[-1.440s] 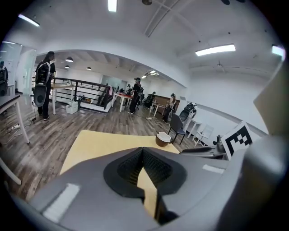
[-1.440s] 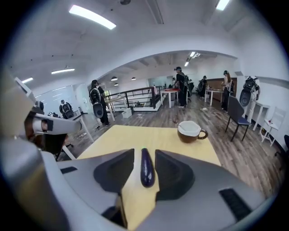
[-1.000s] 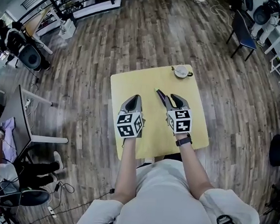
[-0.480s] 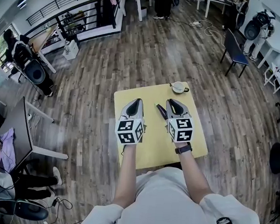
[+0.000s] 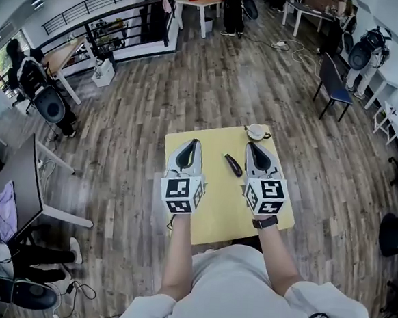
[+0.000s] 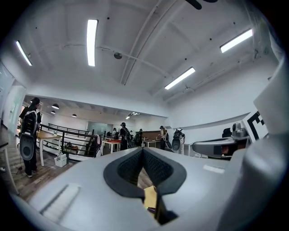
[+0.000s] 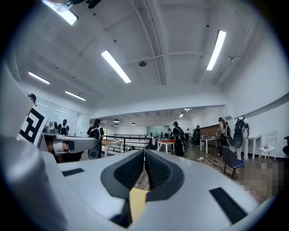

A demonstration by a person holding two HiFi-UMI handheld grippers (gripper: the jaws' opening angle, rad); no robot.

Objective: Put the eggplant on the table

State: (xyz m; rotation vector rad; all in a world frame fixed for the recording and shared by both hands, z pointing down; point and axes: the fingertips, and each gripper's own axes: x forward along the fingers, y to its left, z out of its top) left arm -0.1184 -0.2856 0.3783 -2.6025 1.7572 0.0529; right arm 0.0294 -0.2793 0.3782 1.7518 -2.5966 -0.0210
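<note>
My left gripper (image 5: 194, 142) is clenched, its 2 jaws meeting at the tips with nothing between them. My right gripper (image 5: 251, 145) is clenched on nothing as well. I hold both level over the square yellow table (image 5: 208, 210), side by side. The dark purple, elongated eggplant (image 5: 233, 165) lies on the tabletop between the 2 grippers, touched by neither. A small white cup (image 5: 257, 132) with a handle sits near the table's far right corner, beyond my right gripper.
</note>
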